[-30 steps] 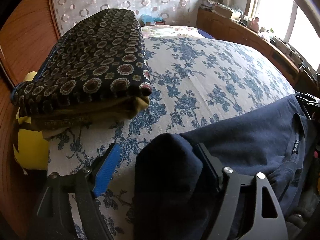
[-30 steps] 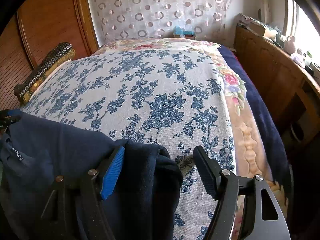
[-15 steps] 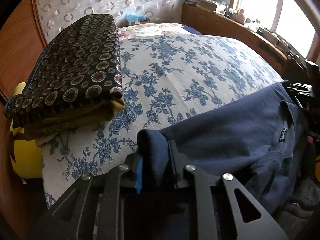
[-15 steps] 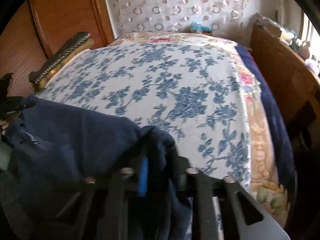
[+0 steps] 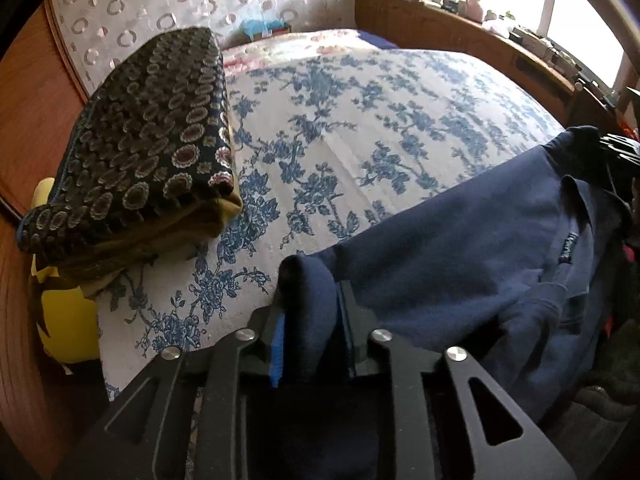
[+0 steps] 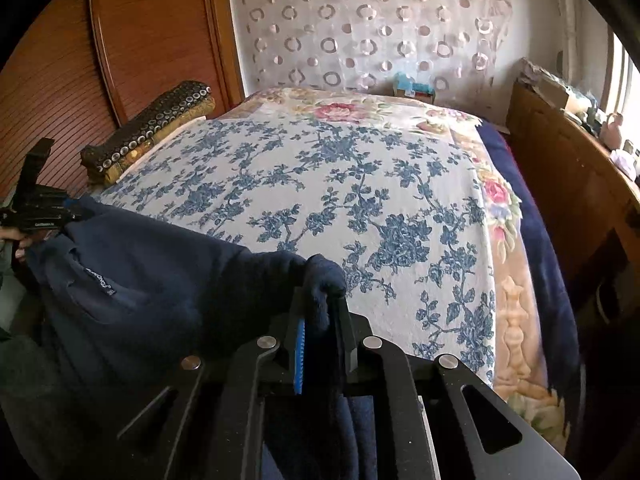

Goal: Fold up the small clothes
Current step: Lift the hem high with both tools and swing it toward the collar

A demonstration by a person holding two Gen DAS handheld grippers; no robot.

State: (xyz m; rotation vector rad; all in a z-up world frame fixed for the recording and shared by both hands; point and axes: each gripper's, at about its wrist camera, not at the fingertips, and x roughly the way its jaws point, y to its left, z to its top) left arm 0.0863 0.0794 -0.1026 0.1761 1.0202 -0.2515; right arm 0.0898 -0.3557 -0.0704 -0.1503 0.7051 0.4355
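The left tongs and the right tongs each pinch a bunched corner of the navy blue fleece garment, which hangs between them at the near edge of the blue-flowered bed. A folded dark circle-patterned cloth stack lies beyond, at the bed's left side.

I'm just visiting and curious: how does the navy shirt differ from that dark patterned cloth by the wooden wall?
The navy shirt is plain; the patterned cloth is covered in round medallions. The shirt hangs unfolded, pinched at two corners by the left gripper and right gripper; the cloth lies neatly folded, untouched, on the bed. The shirt is at the bed's near edge, the cloth at its left side. Both are dark fabric.
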